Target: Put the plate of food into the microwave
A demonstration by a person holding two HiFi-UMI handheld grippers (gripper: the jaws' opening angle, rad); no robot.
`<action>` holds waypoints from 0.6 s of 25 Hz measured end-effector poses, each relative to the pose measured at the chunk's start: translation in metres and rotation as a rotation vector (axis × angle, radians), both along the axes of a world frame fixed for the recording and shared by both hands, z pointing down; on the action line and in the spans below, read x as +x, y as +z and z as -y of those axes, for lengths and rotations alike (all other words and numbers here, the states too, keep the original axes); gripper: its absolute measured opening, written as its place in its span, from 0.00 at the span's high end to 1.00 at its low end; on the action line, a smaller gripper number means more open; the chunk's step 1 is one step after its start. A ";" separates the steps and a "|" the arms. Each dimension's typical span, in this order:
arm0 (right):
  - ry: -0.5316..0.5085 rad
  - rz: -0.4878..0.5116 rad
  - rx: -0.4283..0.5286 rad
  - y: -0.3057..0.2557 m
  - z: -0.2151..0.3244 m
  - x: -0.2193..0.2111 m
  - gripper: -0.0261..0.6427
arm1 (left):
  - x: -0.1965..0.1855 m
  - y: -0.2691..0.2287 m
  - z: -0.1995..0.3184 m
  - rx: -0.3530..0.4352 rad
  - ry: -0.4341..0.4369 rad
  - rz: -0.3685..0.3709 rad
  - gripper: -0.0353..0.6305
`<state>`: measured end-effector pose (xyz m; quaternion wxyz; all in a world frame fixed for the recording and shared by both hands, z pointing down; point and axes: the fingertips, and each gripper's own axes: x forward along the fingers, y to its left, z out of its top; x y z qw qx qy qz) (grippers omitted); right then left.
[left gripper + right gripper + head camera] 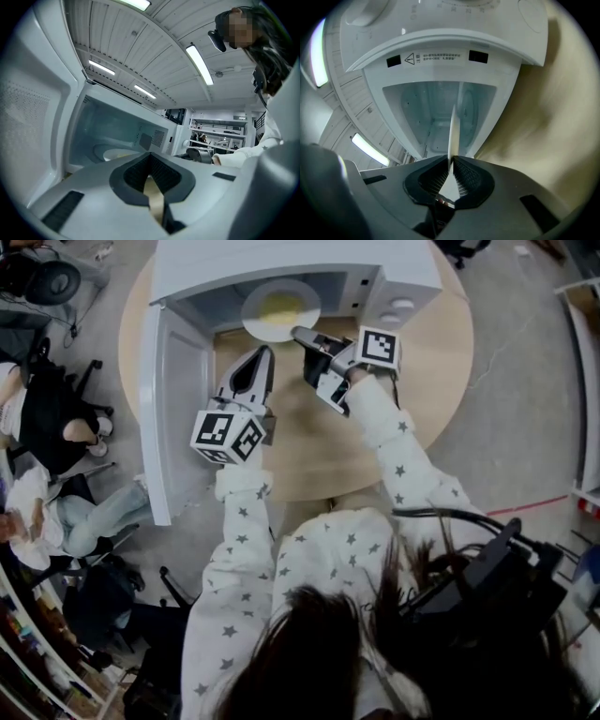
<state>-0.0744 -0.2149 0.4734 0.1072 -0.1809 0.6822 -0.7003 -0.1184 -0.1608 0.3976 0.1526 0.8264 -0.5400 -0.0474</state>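
Note:
A white plate (281, 310) with yellow food lies in the mouth of the white microwave (300, 263), whose door (173, 409) hangs open to the left. My right gripper (298, 334) is shut on the plate's near rim. In the right gripper view the plate (452, 126) shows edge-on as a thin white blade between the pads (465, 174), pointing into the cavity. My left gripper (266, 354) hovers just left of the plate, by the door, shut and holding nothing. The left gripper view shows the plate (110, 152) on the cavity floor beyond its tips (151, 157).
The microwave stands at the far side of a round wooden table (431, 362). People sit among office chairs at the left (56, 427). A shelf edge (586, 381) and a red floor line (534, 507) lie to the right.

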 end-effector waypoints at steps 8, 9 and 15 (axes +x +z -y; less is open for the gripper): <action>0.030 -0.007 -0.030 0.015 0.018 -0.013 0.92 | -0.007 0.008 0.017 -0.019 0.029 0.005 0.94; 0.034 -0.009 -0.034 0.017 0.019 -0.015 0.92 | -0.008 0.009 0.017 -0.022 0.031 0.003 0.94; 0.052 -0.022 -0.061 0.025 0.028 -0.023 0.92 | -0.013 0.018 0.019 -0.040 0.030 -0.022 0.94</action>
